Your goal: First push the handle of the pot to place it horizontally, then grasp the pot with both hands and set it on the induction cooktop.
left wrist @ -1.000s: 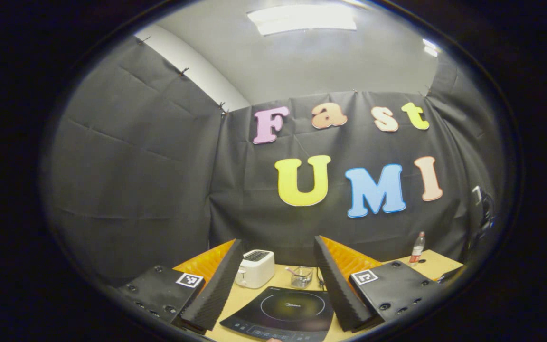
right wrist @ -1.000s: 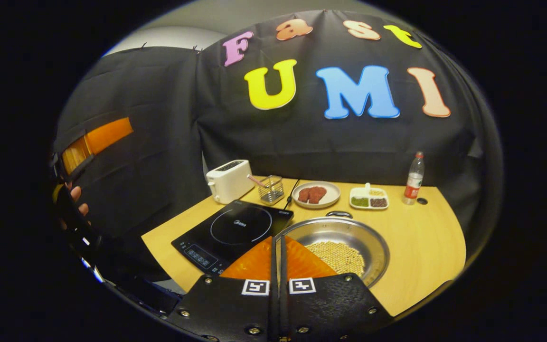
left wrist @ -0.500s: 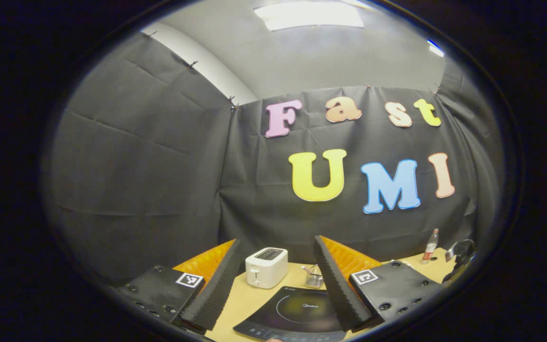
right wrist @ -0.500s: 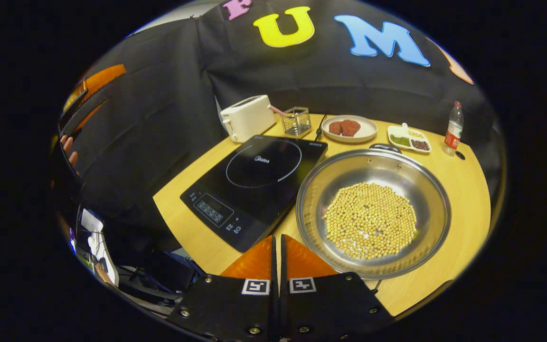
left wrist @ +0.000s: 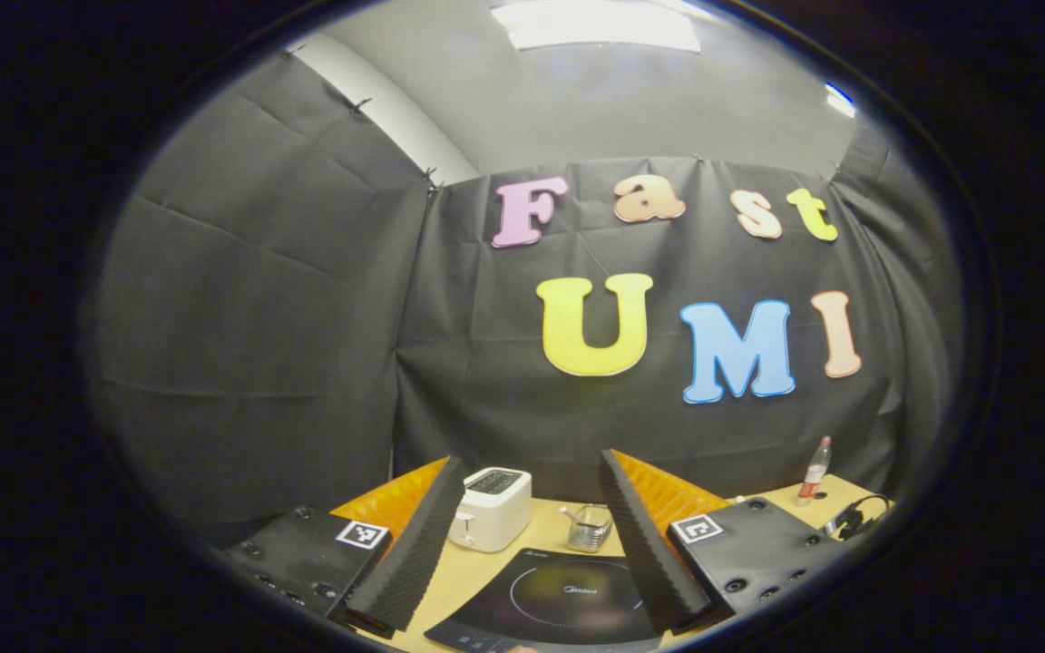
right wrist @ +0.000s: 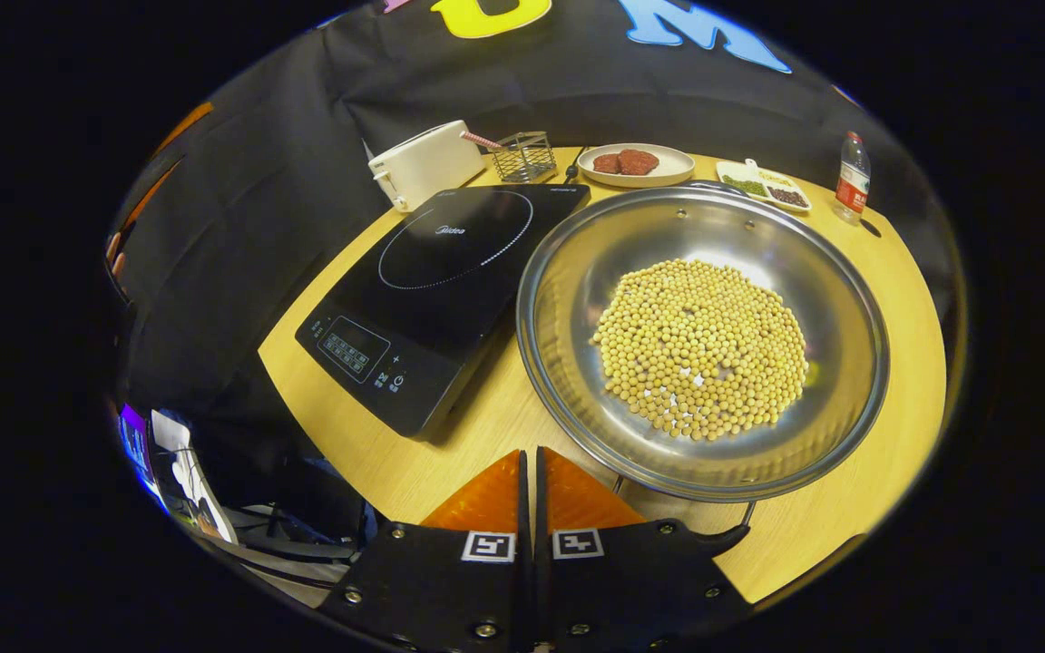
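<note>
A wide steel pot (right wrist: 568, 290) with a layer of soybeans (right wrist: 702, 349) stands on the wooden table (right wrist: 894, 308), right of the black induction cooktop (right wrist: 436, 272) and touching its edge. One dark handle (right wrist: 717, 541) of the pot points toward me at the near rim; the other (right wrist: 713, 185) is at the far rim. My right gripper (right wrist: 530, 453) is shut and empty, hovering just before the pot's near rim, left of the near handle. My left gripper (left wrist: 532, 467) is open and held high, with the cooktop (left wrist: 568, 600) below and between its fingers.
Behind the cooktop stand a white toaster (right wrist: 423, 163) and a wire basket (right wrist: 525, 156). Along the back are a plate of meat (right wrist: 636, 163), a divided dish (right wrist: 763, 186) and a bottle (right wrist: 852, 177). The table's front edge runs close to my right gripper.
My right gripper has tilted down and come closer to the pot, which now looks much larger. The left gripper has shifted only slightly and stays open.
</note>
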Demonstrator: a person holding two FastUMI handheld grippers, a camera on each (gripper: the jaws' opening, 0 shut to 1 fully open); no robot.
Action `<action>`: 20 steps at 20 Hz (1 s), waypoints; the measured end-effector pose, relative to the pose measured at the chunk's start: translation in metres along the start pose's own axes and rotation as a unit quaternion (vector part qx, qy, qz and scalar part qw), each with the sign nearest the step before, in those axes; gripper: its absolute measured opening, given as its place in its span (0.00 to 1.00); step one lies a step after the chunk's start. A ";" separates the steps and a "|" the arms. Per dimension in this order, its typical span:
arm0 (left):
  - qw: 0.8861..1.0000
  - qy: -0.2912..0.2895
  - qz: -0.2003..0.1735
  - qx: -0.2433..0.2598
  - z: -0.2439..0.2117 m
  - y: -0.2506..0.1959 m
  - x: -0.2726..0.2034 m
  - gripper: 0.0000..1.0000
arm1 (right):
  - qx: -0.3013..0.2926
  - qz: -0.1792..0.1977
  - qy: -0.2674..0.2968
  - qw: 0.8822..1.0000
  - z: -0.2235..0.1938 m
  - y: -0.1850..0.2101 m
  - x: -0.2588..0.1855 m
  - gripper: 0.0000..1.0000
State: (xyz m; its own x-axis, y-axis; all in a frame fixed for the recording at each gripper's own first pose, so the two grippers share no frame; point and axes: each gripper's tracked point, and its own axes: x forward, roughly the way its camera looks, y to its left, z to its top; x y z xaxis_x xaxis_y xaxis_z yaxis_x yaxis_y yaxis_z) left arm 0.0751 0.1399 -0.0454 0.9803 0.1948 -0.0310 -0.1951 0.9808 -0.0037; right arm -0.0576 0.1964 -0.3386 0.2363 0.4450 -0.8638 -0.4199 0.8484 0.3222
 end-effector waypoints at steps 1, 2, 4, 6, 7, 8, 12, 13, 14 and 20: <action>1.000 -0.001 -0.007 -0.003 -0.002 -0.004 0.004 0.98 | 0.002 -0.004 0.002 1.000 -0.002 -0.002 0.000 0.01; 1.000 -0.002 -0.014 -0.007 -0.004 -0.008 0.009 0.98 | 0.006 -0.010 0.004 1.000 -0.002 -0.005 -0.001 0.01; 0.999 0.002 -0.032 -0.021 -0.011 -0.021 0.019 1.00 | 0.015 -0.022 0.006 1.000 -0.003 -0.012 -0.003 0.01; 0.998 0.003 -0.049 -0.030 -0.017 -0.032 0.029 1.00 | 0.025 -0.035 0.005 0.999 -0.004 -0.018 -0.006 0.01; 0.998 0.003 -0.056 -0.030 -0.018 -0.038 0.033 0.98 | 0.030 -0.040 0.004 0.999 -0.006 -0.022 -0.008 0.01; 0.998 0.002 -0.063 -0.030 -0.018 -0.043 0.037 0.98 | 0.035 -0.044 0.004 0.998 -0.007 -0.025 -0.011 0.01; 0.996 -0.001 -0.082 -0.031 -0.018 -0.063 0.045 0.98 | 0.041 -0.068 0.011 0.997 -0.017 -0.048 -0.023 0.01; 0.996 0.001 -0.085 -0.033 -0.019 -0.068 0.047 0.97 | 0.042 -0.075 0.012 0.996 -0.020 -0.056 -0.027 0.01; 0.996 0.002 -0.087 -0.034 -0.019 -0.073 0.048 1.00 | 0.041 -0.081 0.014 0.996 -0.023 -0.064 -0.031 0.01; 0.996 0.009 -0.080 -0.027 -0.022 -0.107 0.047 0.98 | 0.038 -0.104 0.023 0.994 -0.029 -0.117 -0.049 0.01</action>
State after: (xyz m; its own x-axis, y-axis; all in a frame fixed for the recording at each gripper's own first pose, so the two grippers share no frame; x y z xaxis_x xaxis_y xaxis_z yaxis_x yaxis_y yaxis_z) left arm 0.1416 0.0437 -0.0683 0.9984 0.0361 -0.0441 -0.0388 0.9972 -0.0638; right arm -0.0453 0.0673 -0.3452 0.2696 0.2463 -0.9310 -0.2978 0.9407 0.1626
